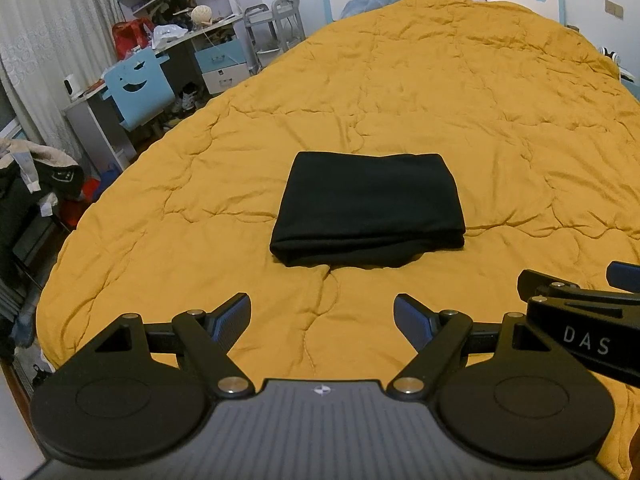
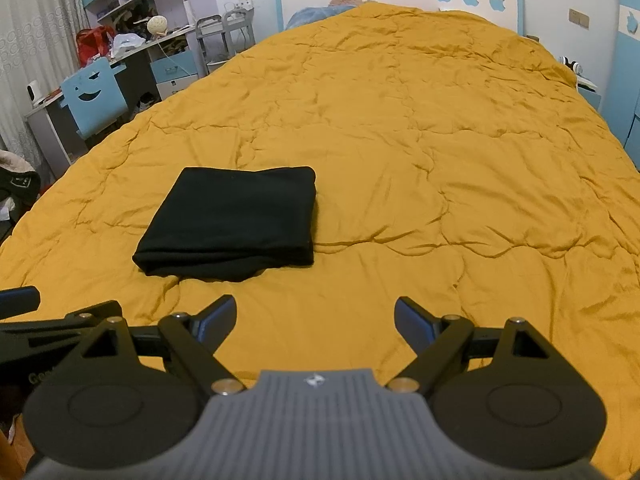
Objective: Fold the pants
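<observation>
On the mustard quilt, near its front edge, the black pants lie folded into a compact rectangle — the fold looks finished. Left gripper and right gripper hover just short of it, jaws spread wide and empty — likely released and drawn clear so nothing disturbs the stack.

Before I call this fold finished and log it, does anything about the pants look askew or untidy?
Mostly neat: the black pants lie as a compact rectangle on the yellow quilt. Only the near edge is uneven, an under layer bulging out. Both tools, left and right, are open and clear.
</observation>
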`<state>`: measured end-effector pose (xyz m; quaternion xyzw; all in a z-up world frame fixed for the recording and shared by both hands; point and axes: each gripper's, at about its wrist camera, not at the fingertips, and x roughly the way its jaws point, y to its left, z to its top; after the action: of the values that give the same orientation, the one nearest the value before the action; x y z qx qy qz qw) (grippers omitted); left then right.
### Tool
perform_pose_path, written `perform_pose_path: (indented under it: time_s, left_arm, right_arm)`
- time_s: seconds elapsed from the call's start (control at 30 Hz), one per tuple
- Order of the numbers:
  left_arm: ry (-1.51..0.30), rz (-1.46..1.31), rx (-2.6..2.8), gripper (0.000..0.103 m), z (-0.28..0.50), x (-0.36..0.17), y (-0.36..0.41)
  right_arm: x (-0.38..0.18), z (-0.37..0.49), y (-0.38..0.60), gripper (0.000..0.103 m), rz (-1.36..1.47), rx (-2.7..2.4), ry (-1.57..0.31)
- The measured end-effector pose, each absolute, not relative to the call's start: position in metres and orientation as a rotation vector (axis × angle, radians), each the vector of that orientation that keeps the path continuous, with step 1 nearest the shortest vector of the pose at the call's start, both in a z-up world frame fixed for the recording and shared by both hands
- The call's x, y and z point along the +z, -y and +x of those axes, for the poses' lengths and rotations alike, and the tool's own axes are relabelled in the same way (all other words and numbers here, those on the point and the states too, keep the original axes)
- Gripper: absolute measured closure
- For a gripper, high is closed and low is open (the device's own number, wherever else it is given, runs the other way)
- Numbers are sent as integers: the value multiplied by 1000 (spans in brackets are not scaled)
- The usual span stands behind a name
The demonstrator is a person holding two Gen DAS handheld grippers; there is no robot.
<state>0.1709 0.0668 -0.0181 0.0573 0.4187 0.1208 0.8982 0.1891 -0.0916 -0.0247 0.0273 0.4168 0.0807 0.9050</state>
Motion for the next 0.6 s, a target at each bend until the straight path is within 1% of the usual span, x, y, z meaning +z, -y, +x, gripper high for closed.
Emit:
perform_pose_path:
  time_s: [0.6]
  left_arm:
    - [-866, 121, 249, 8, 172, -18, -65]
  right_arm:
    - [-25, 187, 96, 21, 59, 159, -864]
